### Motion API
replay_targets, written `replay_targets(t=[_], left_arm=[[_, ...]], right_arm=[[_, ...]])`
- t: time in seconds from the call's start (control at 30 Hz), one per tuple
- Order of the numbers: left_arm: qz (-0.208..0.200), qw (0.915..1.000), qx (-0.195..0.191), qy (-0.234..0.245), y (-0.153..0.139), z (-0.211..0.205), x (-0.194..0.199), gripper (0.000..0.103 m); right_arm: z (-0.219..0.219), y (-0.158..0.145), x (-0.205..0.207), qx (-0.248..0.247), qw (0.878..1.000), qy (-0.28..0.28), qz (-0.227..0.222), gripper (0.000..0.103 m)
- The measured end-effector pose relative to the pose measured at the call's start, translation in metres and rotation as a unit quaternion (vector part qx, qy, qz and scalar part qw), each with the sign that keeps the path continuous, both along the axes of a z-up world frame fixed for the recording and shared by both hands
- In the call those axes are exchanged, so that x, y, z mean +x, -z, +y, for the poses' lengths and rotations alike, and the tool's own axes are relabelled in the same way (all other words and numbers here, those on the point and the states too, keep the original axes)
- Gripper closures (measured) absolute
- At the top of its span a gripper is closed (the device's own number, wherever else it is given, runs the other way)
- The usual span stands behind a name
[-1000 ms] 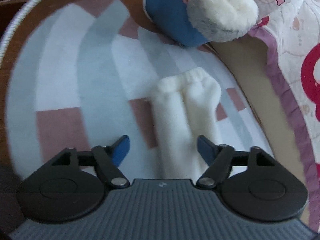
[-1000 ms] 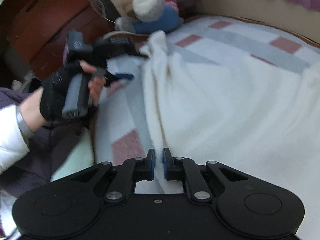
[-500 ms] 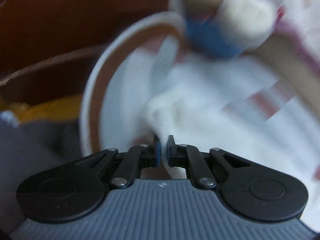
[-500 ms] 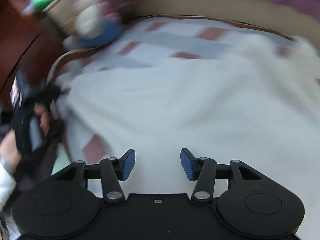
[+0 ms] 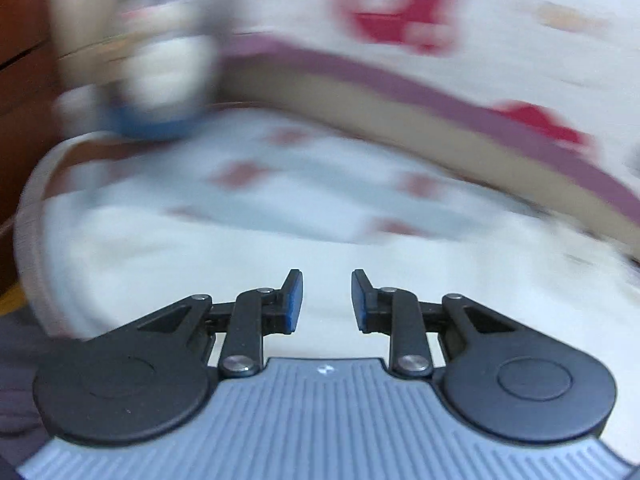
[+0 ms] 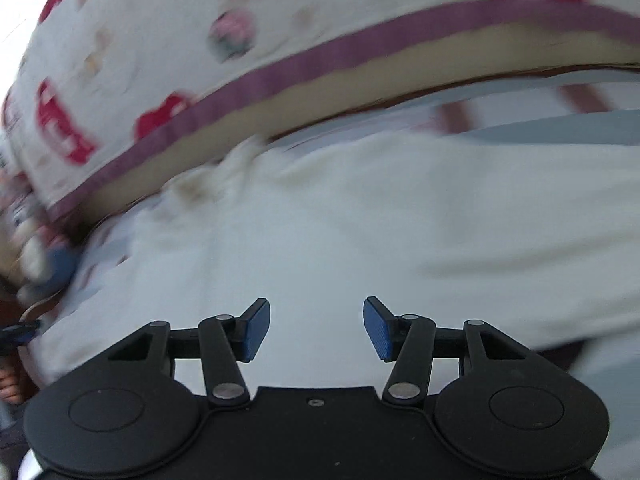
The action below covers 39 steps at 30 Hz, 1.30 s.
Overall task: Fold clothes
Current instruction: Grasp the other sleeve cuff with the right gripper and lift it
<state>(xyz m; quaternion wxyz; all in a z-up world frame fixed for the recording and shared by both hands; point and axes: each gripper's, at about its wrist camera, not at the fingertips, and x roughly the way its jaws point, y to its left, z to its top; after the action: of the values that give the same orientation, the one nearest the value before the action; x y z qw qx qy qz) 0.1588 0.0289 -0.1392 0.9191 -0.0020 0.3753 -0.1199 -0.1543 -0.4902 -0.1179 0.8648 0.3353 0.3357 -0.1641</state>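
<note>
White fleece clothing point(image 6: 360, 232) lay spread on the checked mat point(image 5: 280, 204), just beyond both tongs. The left gripper point(image 5: 327, 300) and right gripper point(image 6: 317, 328) were opening, holding nothing. Farther off sat a blurred plush toy point(image 5: 160, 92) and the patterned quilt point(image 6: 160, 40).

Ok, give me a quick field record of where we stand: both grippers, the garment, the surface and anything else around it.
left gripper: fingers apart and opening, nothing between them
right gripper: fingers apart and opening, nothing between them
garment: white fleece garment, spread flat, released by both grippers
surface: checked blanket, white, grey and dusty pink
behind garment: printed bedding with purple border
corner: plush toy, blue and white, blurred
image quality: both views motion-blurred
fold status: cannot tell from these views
</note>
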Motion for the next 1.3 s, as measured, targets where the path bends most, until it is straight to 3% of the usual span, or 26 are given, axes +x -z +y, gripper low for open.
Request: replay_targets(t=[0.13, 0.27, 0.3, 0.4, 0.47, 0.53, 0.6, 0.67, 0.77, 0.83, 0.97, 1.03, 1.1, 1.2, 1.23, 1.27, 1.3], left_arm=[[0.004, 0.9922, -0.019, 0.123, -0.034, -0.092, -0.036, 0.060], [0.000, 0.9774, 0.003, 0.211, -0.047, -0.184, -0.081, 0.057], [0.004, 0.9714, 0.011, 0.237, -0.046, -0.209, -0.095, 0.056], [0.030, 0.9378, 0.007, 0.346, -0.034, -0.279, -0.147, 0.053], [0.049, 0.9158, 0.014, 0.398, -0.025, -0.325, -0.182, 0.050], [0.056, 0.9005, 0.037, 0.430, -0.013, -0.366, -0.209, 0.050], [0.067, 0.8911, 0.057, 0.445, -0.004, -0.406, -0.229, 0.050], [0.070, 0.8885, 0.070, 0.448, 0.002, -0.442, -0.247, 0.050], [0.071, 0.8768, 0.100, 0.465, 0.012, -0.483, -0.261, 0.050], [0.077, 0.8765, 0.117, 0.461, 0.025, -0.507, -0.267, 0.050], [0.113, 0.9022, 0.130, 0.395, 0.057, -0.539, -0.255, 0.050], [0.137, 0.9134, 0.124, 0.363, 0.065, -0.541, -0.250, 0.050], [0.161, 0.9228, 0.117, 0.330, 0.074, -0.542, -0.245, 0.050], [0.126, 0.9288, 0.139, 0.320, 0.075, -0.541, -0.244, 0.050], [0.118, 0.9303, 0.139, 0.318, 0.076, -0.539, -0.243, 0.050], [0.110, 0.9317, 0.138, 0.317, 0.077, -0.538, -0.242, 0.050], [0.107, 0.9326, 0.140, 0.315, 0.079, -0.536, -0.241, 0.050]], right_arm=[[-0.018, 0.002, -0.062, -0.005, 0.997, 0.076, -0.027, 0.045], [-0.035, 0.023, -0.117, -0.011, 0.991, 0.136, -0.007, 0.045], [-0.041, 0.027, -0.131, -0.003, 0.988, 0.152, -0.004, 0.045], [-0.058, 0.035, -0.162, 0.063, 0.978, 0.197, 0.012, 0.043], [-0.064, 0.031, -0.173, 0.081, 0.978, 0.190, -0.022, 0.044], [-0.071, 0.024, -0.177, 0.067, 0.979, 0.191, -0.036, 0.043], [-0.082, 0.027, -0.181, 0.044, 0.979, 0.196, -0.030, 0.043], [-0.102, 0.037, -0.186, 0.035, 0.979, 0.199, -0.014, 0.043], [-0.141, 0.051, -0.196, 0.008, 0.980, 0.197, 0.019, 0.043], [-0.166, 0.058, -0.207, -0.008, 0.976, 0.215, 0.033, 0.043], [-0.200, 0.076, -0.217, -0.004, 0.967, 0.252, 0.032, 0.043], [-0.213, 0.086, -0.220, 0.005, 0.962, 0.270, 0.025, 0.037], [-0.219, 0.091, -0.213, -0.016, 0.958, 0.286, 0.021, 0.032], [-0.226, 0.093, -0.196, -0.054, 0.948, 0.314, 0.010, 0.028], [-0.229, 0.096, -0.189, -0.060, 0.948, 0.313, 0.000, 0.034], [-0.232, 0.099, -0.183, -0.062, 0.951, 0.302, -0.013, 0.053], [-0.237, 0.096, -0.181, -0.070, 0.954, 0.290, -0.021, 0.090]])
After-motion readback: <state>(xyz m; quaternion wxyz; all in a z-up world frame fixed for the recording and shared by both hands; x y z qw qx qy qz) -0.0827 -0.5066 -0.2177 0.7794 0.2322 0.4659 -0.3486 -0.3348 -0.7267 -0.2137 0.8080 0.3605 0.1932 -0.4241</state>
